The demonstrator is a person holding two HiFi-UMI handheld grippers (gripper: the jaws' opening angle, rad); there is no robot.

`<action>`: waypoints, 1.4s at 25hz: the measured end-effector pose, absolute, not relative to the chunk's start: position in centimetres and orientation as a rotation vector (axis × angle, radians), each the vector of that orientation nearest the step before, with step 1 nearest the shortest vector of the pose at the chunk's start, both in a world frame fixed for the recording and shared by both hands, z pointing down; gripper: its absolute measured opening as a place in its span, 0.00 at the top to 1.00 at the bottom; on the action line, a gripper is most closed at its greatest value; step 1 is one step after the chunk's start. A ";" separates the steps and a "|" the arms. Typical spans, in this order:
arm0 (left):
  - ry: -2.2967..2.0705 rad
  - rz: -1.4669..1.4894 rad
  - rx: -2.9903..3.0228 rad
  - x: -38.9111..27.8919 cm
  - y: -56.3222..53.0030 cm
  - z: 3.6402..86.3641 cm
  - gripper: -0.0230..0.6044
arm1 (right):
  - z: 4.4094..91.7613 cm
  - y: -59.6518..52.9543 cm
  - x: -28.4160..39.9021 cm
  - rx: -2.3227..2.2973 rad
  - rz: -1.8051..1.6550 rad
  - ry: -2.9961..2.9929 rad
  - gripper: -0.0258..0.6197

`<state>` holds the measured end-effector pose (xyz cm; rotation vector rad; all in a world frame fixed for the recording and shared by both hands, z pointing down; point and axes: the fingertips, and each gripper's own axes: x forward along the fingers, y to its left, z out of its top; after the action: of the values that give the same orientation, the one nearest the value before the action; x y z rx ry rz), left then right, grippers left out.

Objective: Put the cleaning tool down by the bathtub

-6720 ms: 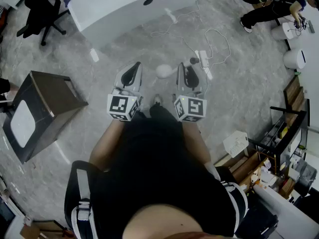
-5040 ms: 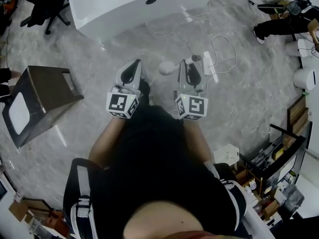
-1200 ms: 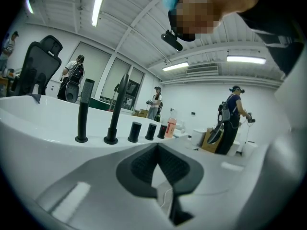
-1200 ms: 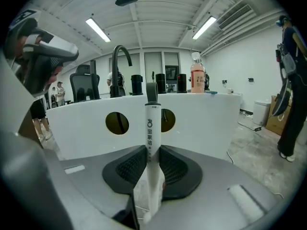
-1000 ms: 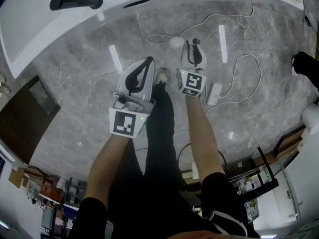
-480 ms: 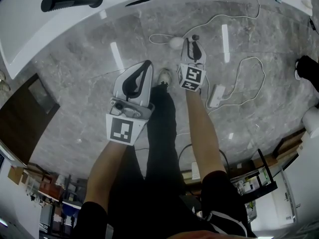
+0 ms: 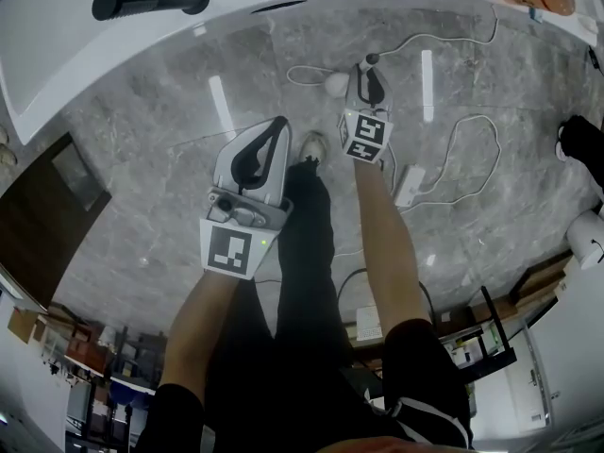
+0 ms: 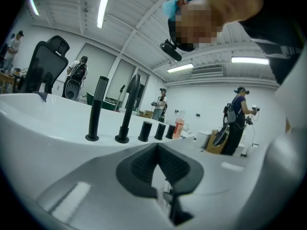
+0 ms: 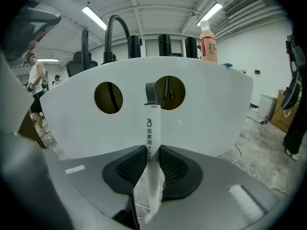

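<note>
Right gripper (image 9: pixel 152 153), jaws clamped on the cleaning tool (image 9: pixel 151 124), has sunk lower with the bathtub (image 9: pixel 213 111) just ahead, so I judge the set-down is close.

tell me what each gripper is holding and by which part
Right gripper clamps the cleaning tool by its white handle; left gripper holds nothing.

On your right gripper (image 9: pixel 152 153) the pads (image 9: pixel 127 169) look ribbed, matt; the cleaning tool (image 9: pixel 150 128) between them smooth white plastic; bathtub (image 9: pixel 216 114) ahead glossy; floor (image 7: pixel 160 149) below polished stone.
</note>
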<state>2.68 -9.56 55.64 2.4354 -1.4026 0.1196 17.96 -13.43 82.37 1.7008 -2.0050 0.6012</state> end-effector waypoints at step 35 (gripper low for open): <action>-1.450 0.090 2.371 1.7 -13.4 56.6 0.95 | 86.2 -21.4 17.6 1.633 0.704 -1.948 0.83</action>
<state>1.72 -13.42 56.61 2.3713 -1.4500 0.0898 17.55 -21.43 86.19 1.6333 -1.9482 0.7040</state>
